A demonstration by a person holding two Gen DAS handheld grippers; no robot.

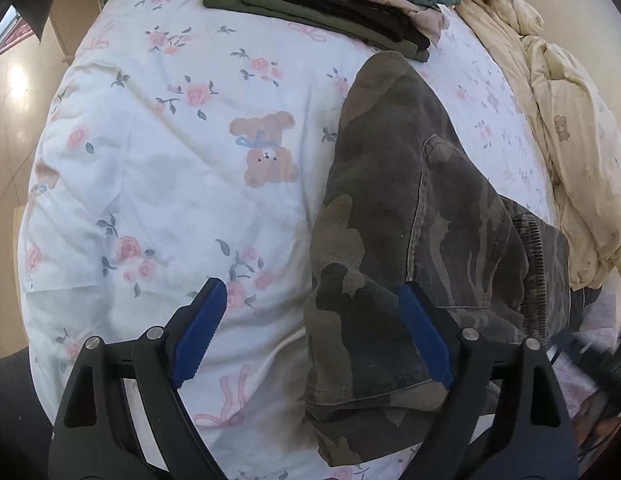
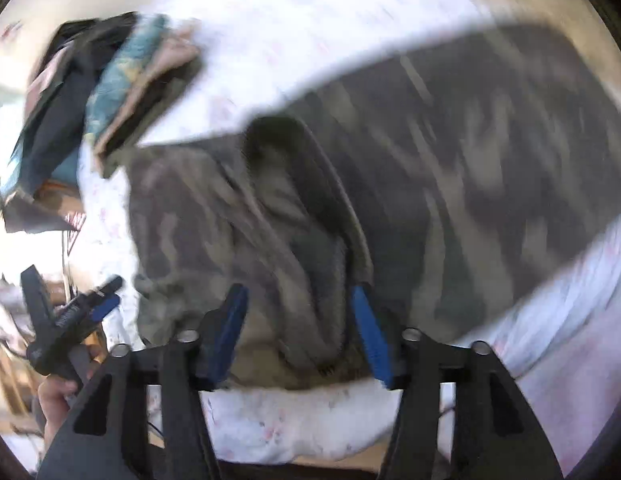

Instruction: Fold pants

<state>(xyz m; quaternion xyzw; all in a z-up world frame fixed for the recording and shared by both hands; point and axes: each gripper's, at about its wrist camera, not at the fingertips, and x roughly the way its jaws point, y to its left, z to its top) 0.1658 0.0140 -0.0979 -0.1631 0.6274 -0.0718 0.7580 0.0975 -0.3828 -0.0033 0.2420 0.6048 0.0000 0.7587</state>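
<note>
Camouflage pants [image 1: 410, 248] lie on a white floral bedsheet [image 1: 170, 168], stretching away from me. My left gripper [image 1: 314, 300] is open above the near end of the pants, its right blue pad [image 1: 426, 340] over the fabric, its left pad [image 1: 198, 340] over the sheet. The right wrist view is blurred. There my right gripper [image 2: 298, 304] is open, its jaws on either side of a bunched fold at the waistband of the pants [image 2: 390, 184]. The left gripper [image 2: 70, 320] shows at the lower left of that view, held by a hand.
A stack of folded clothes [image 1: 322, 4] sits at the far end of the bed; it also shows in the right wrist view [image 2: 110, 92]. A cream quilt [image 1: 570, 112] is piled along the right side. Wooden floor [image 1: 14, 80] lies left of the bed.
</note>
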